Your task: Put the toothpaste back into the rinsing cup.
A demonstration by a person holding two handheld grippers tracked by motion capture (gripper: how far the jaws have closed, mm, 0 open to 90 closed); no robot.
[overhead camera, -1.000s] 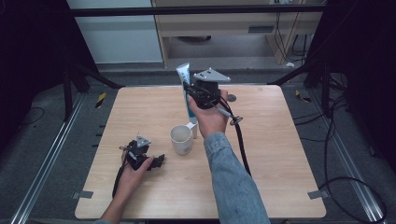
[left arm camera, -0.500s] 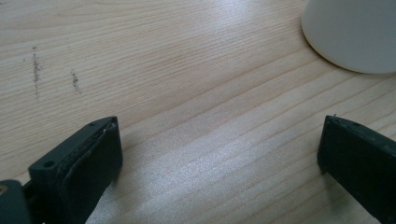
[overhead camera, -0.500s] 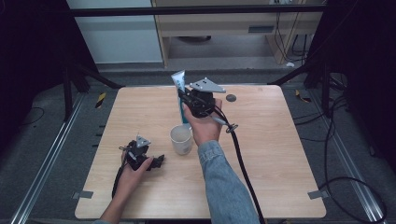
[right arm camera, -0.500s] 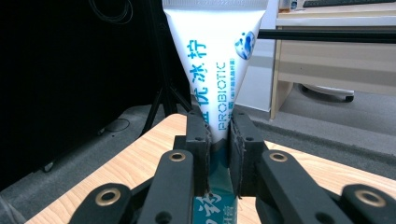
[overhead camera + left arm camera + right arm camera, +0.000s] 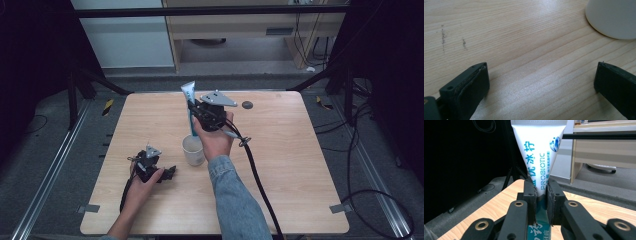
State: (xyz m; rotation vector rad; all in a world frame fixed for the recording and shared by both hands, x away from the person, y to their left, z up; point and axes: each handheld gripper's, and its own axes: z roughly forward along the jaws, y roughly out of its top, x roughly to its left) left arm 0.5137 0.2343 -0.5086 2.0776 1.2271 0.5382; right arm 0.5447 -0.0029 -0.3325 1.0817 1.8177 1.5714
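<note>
A white and blue toothpaste tube (image 5: 188, 100) stands upright, crimped end up, with my right gripper (image 5: 193, 114) shut on its middle. In the right gripper view both pads squeeze the tube (image 5: 541, 157) between the gripper's (image 5: 541, 188) fingertips. The tube's lower end hangs at the mouth of a white cup (image 5: 193, 151) in the middle of the wooden table (image 5: 300, 165); whether it is inside the cup I cannot tell. My left gripper (image 5: 167, 173) lies on the table left of the cup, held by a hand. Its jaws stand wide open (image 5: 541, 82) over bare wood, with the cup (image 5: 614, 17) just beyond.
A small dark round disc (image 5: 247, 104) lies near the table's far edge. The right gripper's black cable (image 5: 252, 165) trails across the table toward the front. Dark stands and cables on the floor flank the table on both sides.
The right hand has carried the tube left and down, so its lower end now sits over the cup. The left gripper has stayed in place.
</note>
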